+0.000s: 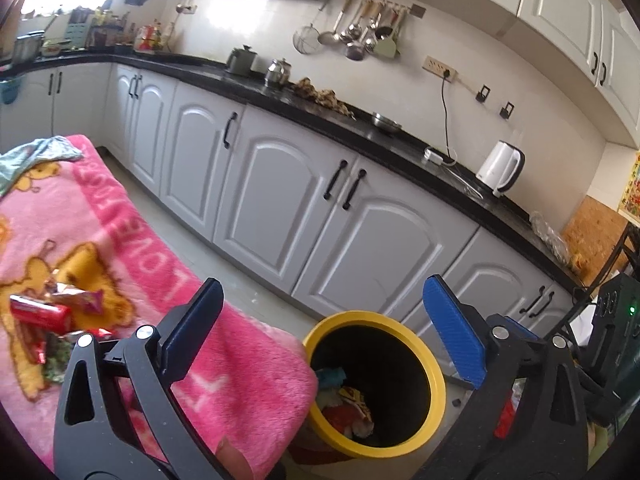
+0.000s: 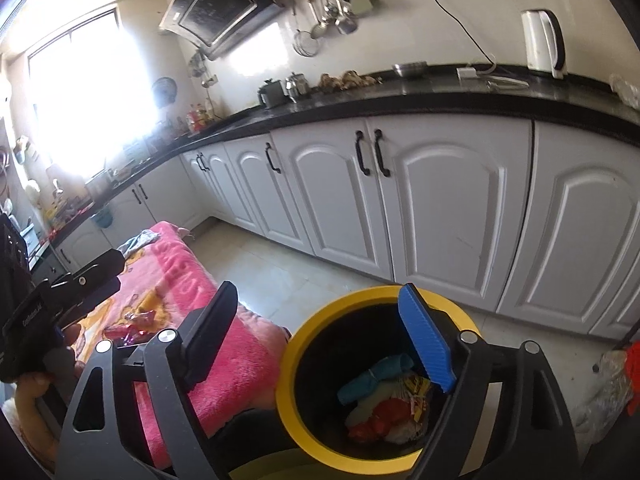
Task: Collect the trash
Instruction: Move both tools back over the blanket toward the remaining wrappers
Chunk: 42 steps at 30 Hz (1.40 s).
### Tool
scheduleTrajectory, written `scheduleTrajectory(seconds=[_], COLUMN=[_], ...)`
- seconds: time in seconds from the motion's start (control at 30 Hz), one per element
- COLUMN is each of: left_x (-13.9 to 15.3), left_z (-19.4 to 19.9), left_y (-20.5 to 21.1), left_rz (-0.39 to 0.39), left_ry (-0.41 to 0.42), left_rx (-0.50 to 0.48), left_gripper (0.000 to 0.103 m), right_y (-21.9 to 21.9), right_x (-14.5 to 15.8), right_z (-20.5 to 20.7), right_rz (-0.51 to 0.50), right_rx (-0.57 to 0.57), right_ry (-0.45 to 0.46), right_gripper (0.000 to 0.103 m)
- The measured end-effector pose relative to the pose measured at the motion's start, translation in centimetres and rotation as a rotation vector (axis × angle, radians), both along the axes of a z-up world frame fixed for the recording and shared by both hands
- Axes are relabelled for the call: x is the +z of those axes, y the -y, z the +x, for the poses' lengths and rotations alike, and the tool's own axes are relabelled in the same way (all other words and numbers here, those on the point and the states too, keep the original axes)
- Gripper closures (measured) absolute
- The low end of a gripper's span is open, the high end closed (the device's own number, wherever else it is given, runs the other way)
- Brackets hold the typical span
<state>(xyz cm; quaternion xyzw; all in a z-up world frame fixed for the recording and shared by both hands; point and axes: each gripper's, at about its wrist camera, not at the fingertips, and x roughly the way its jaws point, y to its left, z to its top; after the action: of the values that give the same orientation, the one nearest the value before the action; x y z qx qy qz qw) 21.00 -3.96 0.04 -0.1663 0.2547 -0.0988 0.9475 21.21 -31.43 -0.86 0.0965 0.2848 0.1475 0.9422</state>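
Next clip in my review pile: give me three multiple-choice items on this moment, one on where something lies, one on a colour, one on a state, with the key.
1. Where do the uncollected snack wrappers lie?
A. on the pink blanket
B. on the black countertop
C. on the floor tiles

2. What colour is the rim of the trash bin?
A. red
B. yellow
C. white

3. How does the right gripper stand?
A. shut on a wrapper
B. shut with nothing in it
C. open, nothing between its fingers

Key:
1 A, the left wrist view shows the red and foil wrappers on the blanket, beside the bin.
2 B, a yellow ring tops the black bin in both views.
3 C, its fingers stand wide apart above the bin, which already holds trash.
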Motion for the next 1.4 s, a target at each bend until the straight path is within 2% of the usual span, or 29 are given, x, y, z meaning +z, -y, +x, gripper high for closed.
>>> scheduleTrajectory(seconds=[0.77,1.07,1.4], left_x=[0.9,0.6,-0.3], left_z=[-5.1,-6.7,-8.6], left_y=[-7.1,-10.8,-16.1], left_rz=[-0.034,-0.064,-0.079], left_ry=[0.052,0.046,0.025], left_rx=[0.15,0.223,0.328], left_gripper=[0.011,0.011,0.011], right_y=[-7.1,-10.9,-16.1], right_x=[2.3,2.1,0.8], right_z=[-4.1,-5.3,-5.9], right_rz=[-0.091,-0.127,-0.161], right_rx=[0.14,0.223,0.352], right_ry=[0.127,0.128,0.089], right_gripper=[0.015,0.015,0.015])
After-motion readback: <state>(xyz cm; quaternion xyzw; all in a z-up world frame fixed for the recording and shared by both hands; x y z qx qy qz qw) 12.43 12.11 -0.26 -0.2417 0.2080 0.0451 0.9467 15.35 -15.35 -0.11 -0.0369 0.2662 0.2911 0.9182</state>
